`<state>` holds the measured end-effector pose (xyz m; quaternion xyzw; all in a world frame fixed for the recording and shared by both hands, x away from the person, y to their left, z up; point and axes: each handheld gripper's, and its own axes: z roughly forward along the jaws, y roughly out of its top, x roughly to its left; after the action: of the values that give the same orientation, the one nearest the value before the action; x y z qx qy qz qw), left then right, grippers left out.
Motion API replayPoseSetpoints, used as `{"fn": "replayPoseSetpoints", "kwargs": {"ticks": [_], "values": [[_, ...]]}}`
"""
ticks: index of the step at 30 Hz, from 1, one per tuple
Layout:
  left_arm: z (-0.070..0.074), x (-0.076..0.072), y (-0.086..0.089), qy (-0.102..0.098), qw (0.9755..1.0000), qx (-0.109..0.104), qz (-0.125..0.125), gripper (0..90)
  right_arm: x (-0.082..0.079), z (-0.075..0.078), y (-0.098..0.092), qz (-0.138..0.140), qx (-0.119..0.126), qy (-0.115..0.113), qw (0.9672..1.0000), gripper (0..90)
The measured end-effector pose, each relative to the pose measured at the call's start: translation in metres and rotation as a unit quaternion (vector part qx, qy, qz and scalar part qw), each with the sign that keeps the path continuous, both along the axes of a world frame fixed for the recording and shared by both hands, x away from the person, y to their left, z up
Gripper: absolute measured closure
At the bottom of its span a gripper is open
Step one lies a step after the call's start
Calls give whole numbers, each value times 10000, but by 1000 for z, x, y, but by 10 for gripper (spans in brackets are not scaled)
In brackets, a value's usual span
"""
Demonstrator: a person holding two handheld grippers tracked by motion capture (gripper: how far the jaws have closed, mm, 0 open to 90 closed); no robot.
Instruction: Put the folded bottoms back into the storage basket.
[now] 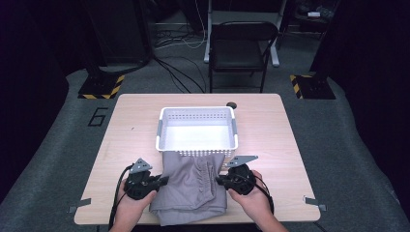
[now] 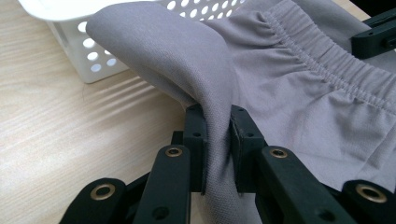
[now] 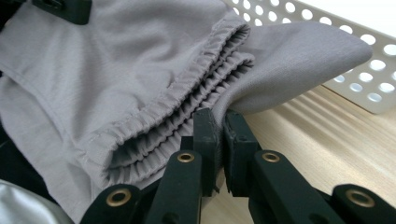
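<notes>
A folded grey garment (image 1: 193, 186) with an elastic waistband lies at the near edge of the wooden table (image 1: 275, 135), its far end against a white perforated basket (image 1: 197, 129). My left gripper (image 1: 164, 181) pinches the garment's left edge; in the left gripper view a fold of grey cloth (image 2: 217, 149) is squeezed between the two black pads. My right gripper (image 1: 218, 181) is shut on the right edge; the right gripper view shows the gathered waistband (image 3: 187, 112) running into its closed pads. The basket (image 2: 84, 56) stands empty behind the cloth (image 3: 299, 56).
A black folding chair (image 1: 239, 48) stands beyond the table's far edge, with cables on the floor around it. A small dark round object (image 1: 231, 104) sits on the table behind the basket. Bare tabletop lies left and right of the basket.
</notes>
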<state>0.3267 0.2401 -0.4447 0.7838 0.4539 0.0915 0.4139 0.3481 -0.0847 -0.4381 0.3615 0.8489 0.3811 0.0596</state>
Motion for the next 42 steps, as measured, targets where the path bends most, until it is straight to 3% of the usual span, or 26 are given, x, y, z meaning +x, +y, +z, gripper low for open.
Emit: {"fn": "replayPoseSetpoints", "kwargs": {"ticks": [4,11,12,13,19,34,42], "values": [[4,1,0,-41,10000,-24,-21,790,2,6,-3,-26,161,132,9998,850],[11,3,2,-70,9999,25,-128,785,3,16,-4,127,29,-71,9999,848],[12,3,1,-80,9999,-27,-56,785,4,17,-4,160,34,-151,9998,848],[14,4,3,-47,9999,-10,-115,786,3,19,-4,122,37,-86,9999,848],[20,6,5,-87,9999,-31,-131,785,5,26,-4,241,34,-220,9995,845],[41,4,5,-125,9996,-82,-224,788,0,47,-5,290,91,-305,9991,851],[55,1,4,-257,9994,-76,-201,789,-5,63,-7,305,145,-411,9986,852]]}}
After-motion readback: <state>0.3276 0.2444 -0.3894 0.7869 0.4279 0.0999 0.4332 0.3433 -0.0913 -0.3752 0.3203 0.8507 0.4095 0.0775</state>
